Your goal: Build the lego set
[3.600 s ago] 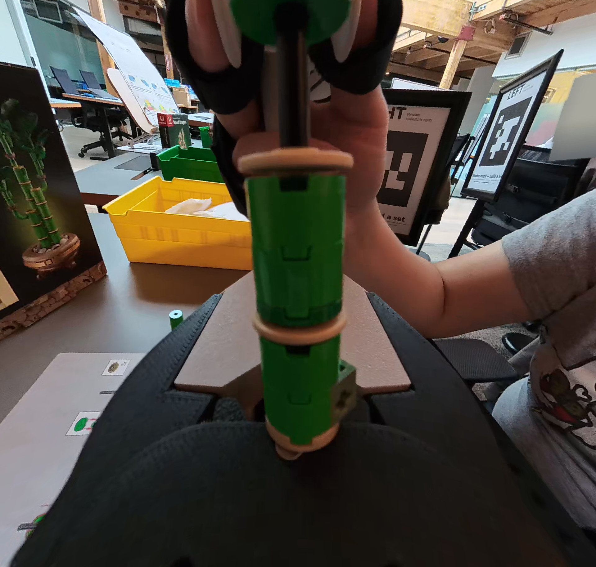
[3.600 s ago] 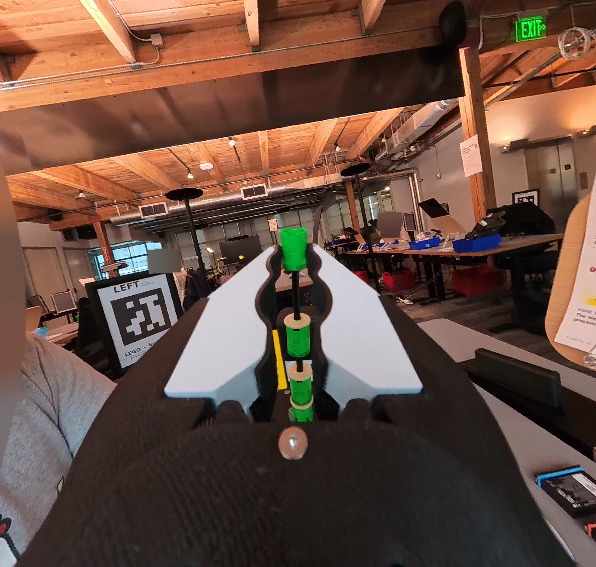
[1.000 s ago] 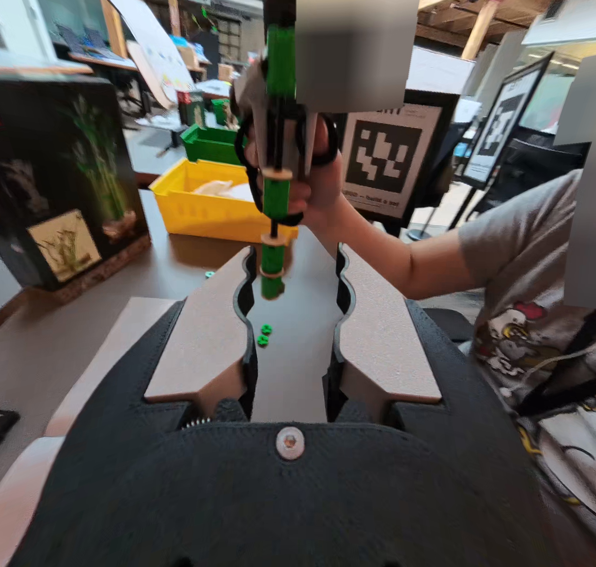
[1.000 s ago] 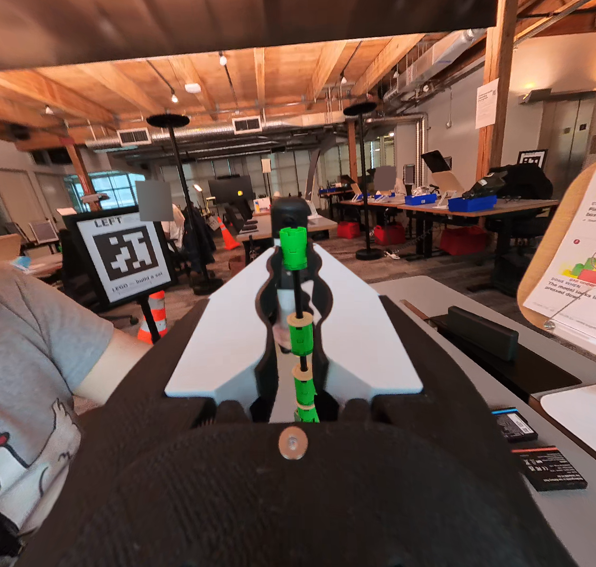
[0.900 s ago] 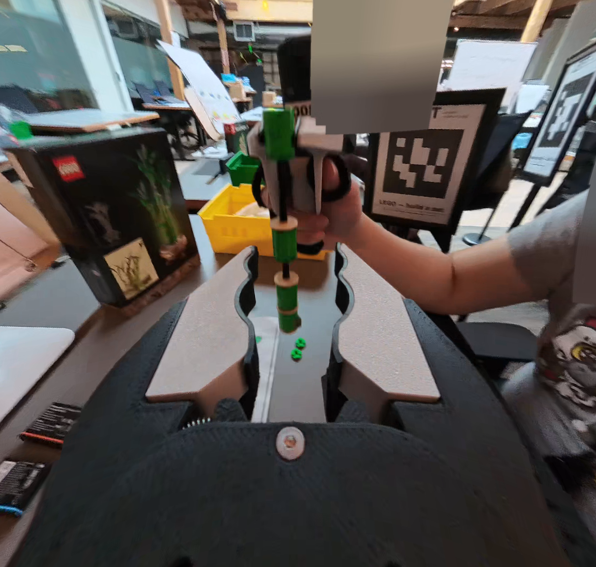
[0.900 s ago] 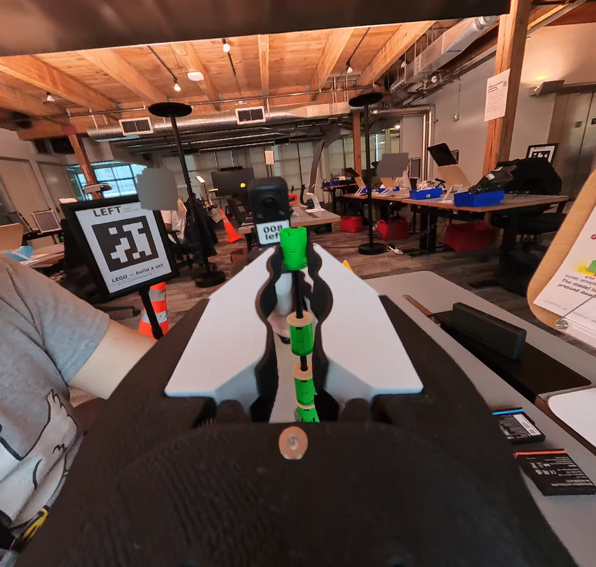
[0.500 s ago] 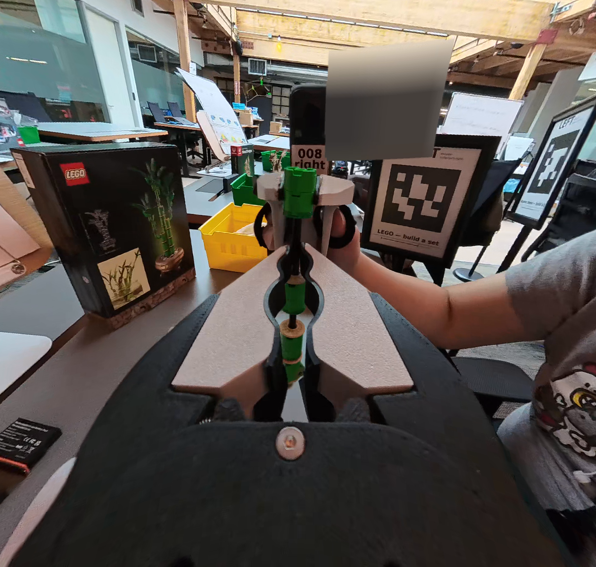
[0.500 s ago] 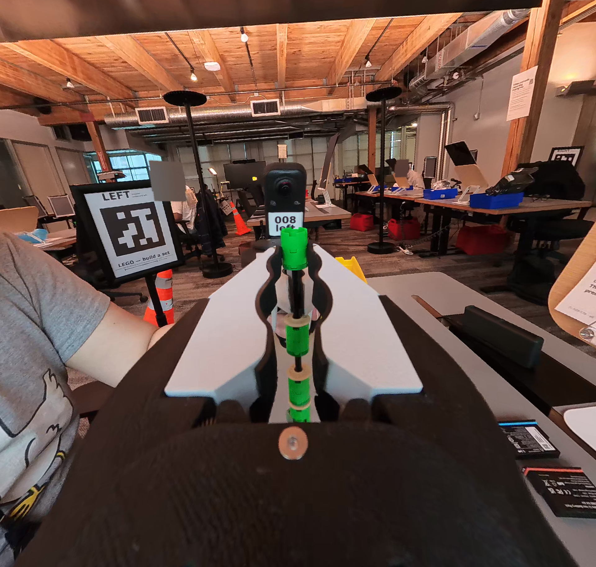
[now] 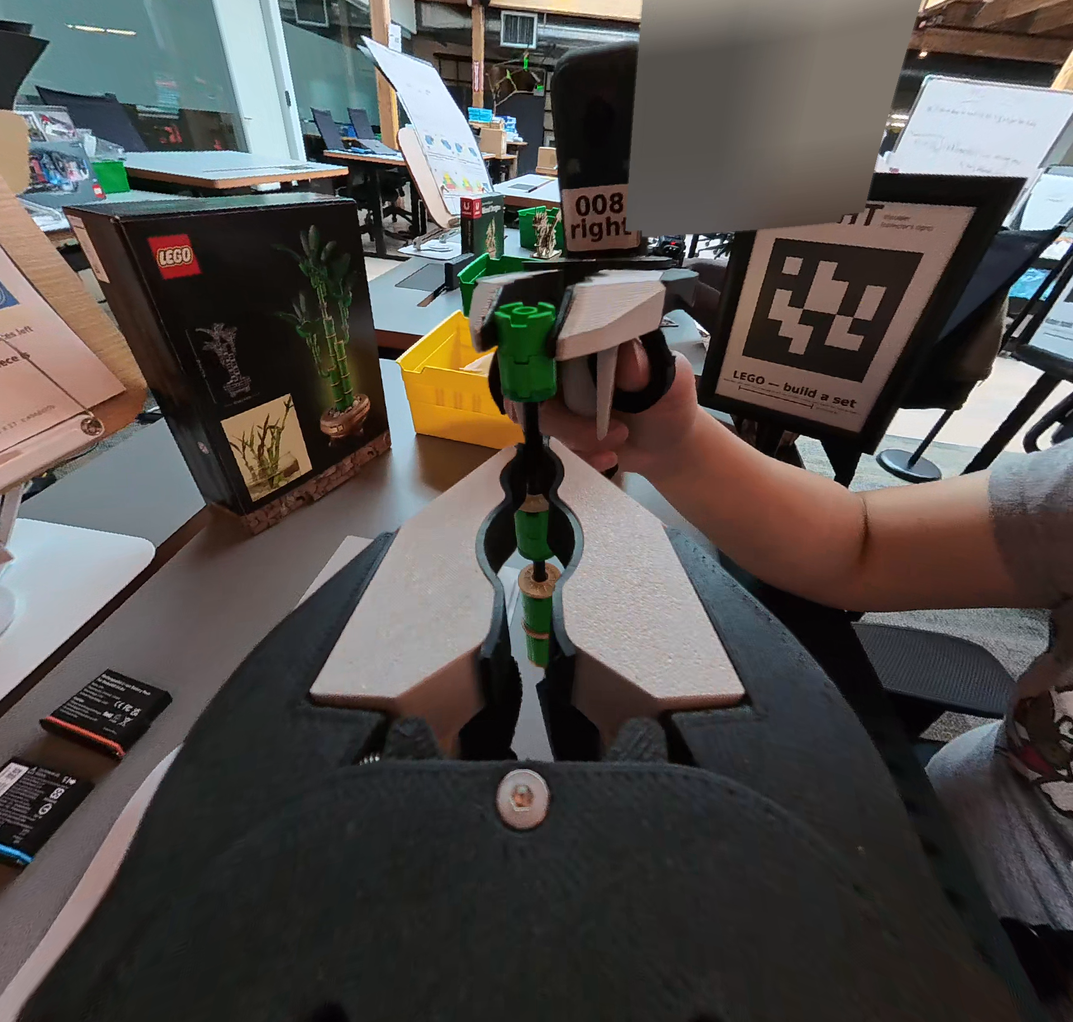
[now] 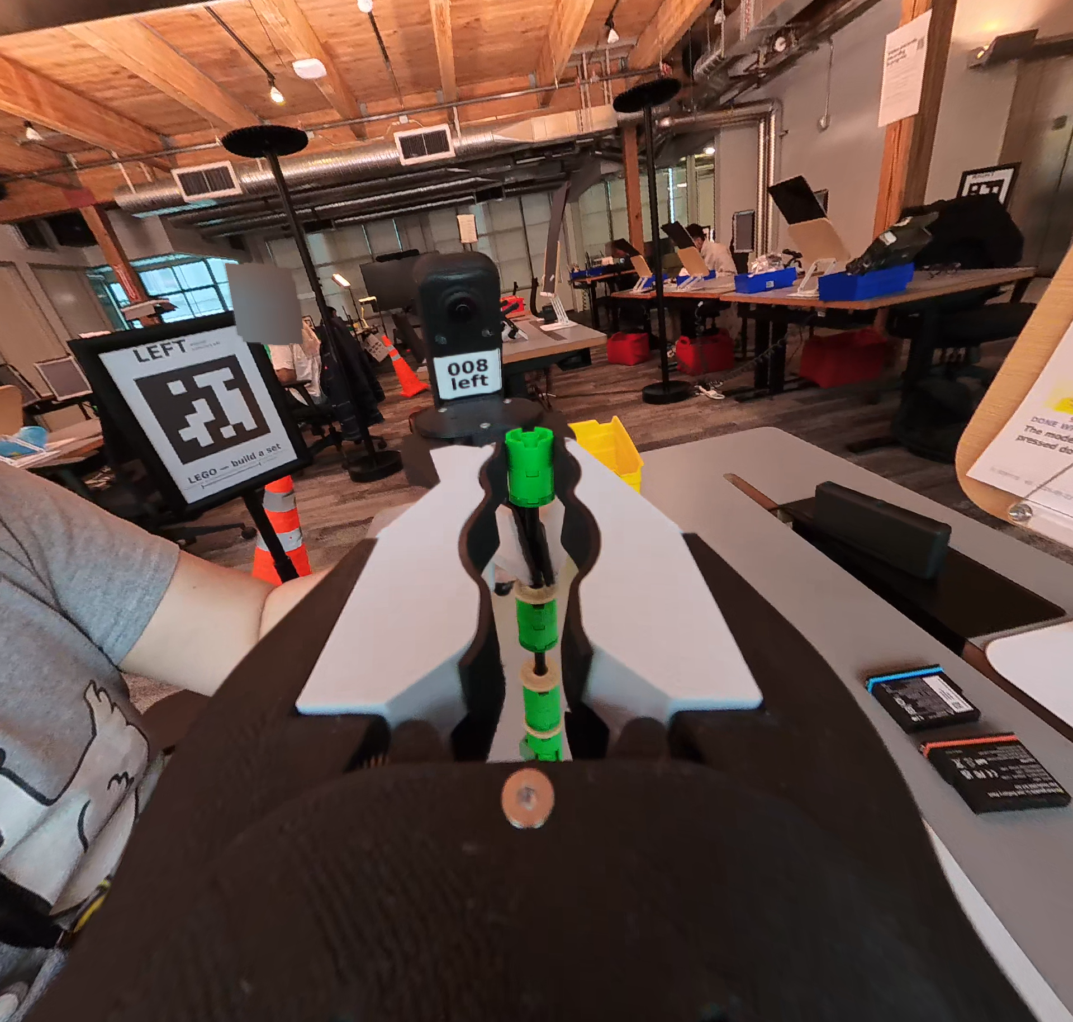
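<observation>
A bamboo stalk point(image 9: 537, 532) of green segments and tan rings on a black axle is held upright between both grippers. My right gripper point(image 10: 527, 457) is shut on the stalk's top green piece point(image 10: 527, 471); it also shows in the left wrist view point(image 9: 522, 326), held by a hand. My left gripper point(image 9: 531, 462) is shut around the black axle just under that top piece, and the lower segments point(image 9: 535, 611) lie in the gap between its fingers. The stalk's lower segments show in the right wrist view point(image 10: 537, 622).
A Lego box point(image 9: 232, 355) stands at the left, with a yellow bin point(image 9: 447, 390) and a green bin point(image 9: 482, 279) behind. A framed marker sign point(image 9: 830, 320) and the person's arm point(image 9: 784, 529) are at the right. Black battery packs point(image 9: 104, 709) point(image 10: 923, 698) lie on the table. My right fingertips sit around 4 cm from my left ones.
My left gripper, open a second ago with the stalk hanging beyond it, has moved up and closed around the stalk. My right gripper has kept its hold on the top piece.
</observation>
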Motion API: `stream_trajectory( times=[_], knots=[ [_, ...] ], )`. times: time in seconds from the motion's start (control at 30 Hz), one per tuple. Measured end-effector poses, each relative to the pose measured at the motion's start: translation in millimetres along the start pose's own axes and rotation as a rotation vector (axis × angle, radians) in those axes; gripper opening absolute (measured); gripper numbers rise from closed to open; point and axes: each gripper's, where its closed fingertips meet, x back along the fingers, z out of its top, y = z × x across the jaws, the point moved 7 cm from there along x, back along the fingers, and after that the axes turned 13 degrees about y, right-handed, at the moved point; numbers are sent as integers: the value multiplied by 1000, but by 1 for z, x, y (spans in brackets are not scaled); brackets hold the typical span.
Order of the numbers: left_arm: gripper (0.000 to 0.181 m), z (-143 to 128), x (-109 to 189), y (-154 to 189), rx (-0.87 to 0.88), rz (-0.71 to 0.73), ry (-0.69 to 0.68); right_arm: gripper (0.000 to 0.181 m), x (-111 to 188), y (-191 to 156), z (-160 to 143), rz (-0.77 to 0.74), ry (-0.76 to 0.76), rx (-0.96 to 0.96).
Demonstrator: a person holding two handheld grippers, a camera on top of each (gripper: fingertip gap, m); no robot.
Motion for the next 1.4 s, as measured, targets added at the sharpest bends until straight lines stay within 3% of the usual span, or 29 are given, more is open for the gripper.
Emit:
stream_trajectory(
  times=[0.63,0.77,1.0,1.07,1.4],
  knots=[
    [0,0,3,-3,-1,0,-13,15,1,4,-11,29,-44,-35],
    [0,0,4,-5,46,-42,34,14,-1,3,-9,35,-2,-57],
    [16,0,3,0,12,-56,23,14,-1,2,-5,22,30,-18],
    [1,0,3,-1,13,-51,43,14,-1,0,-5,42,39,-29],
    [0,0,0,2,-43,-43,33,15,5,-6,-2,62,3,84]
  ],
)
